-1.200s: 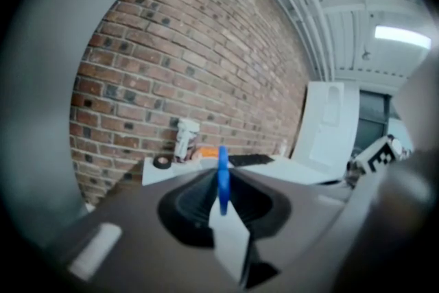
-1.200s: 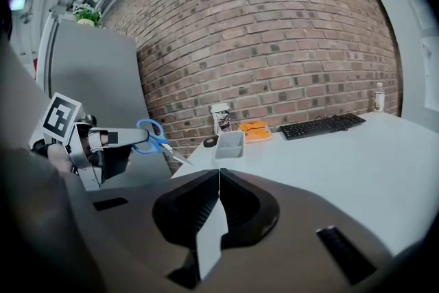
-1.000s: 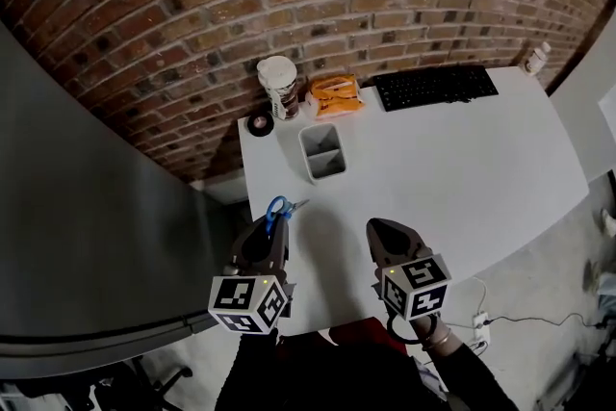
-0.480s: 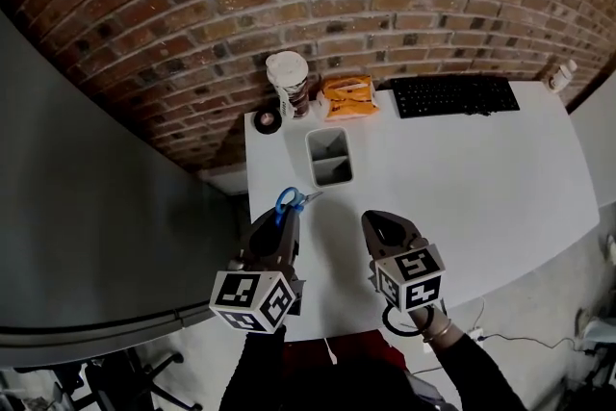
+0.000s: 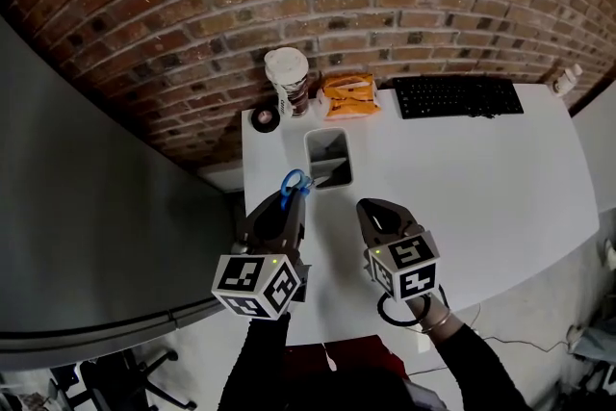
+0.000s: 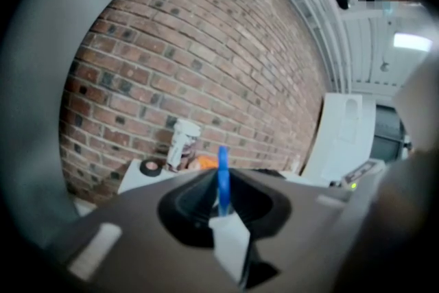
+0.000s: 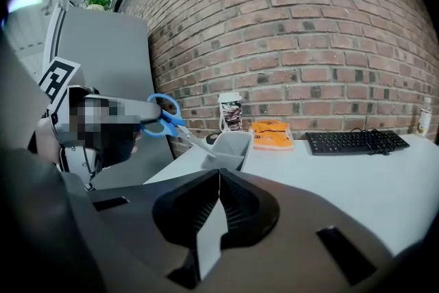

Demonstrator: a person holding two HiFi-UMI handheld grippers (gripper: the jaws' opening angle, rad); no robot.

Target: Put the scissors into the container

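The scissors (image 5: 294, 182) have blue handles and steel blades. My left gripper (image 5: 286, 204) is shut on the handles and holds them above the table's left front part. In the right gripper view the scissors (image 7: 168, 121) slant down, and the blade tips are at the near left rim of the grey container (image 7: 231, 145). The container (image 5: 328, 159) is an open two-compartment box near the table's back left. In the left gripper view a blue handle (image 6: 223, 175) stands edge-on between the jaws. My right gripper (image 5: 372, 208) hovers to the right of the left one, shut and with nothing in it.
On the white table (image 5: 462, 178), along the brick wall, stand a paper cup (image 5: 288, 77), a black tape roll (image 5: 264, 119), an orange packet (image 5: 347, 95) and a black keyboard (image 5: 456, 95). A small bottle (image 5: 568, 78) sits at the far right corner. The table's left edge drops off beside the left gripper.
Both grippers have moved away from me toward the container. The scissors have come with the left gripper and now reach the container's near rim.
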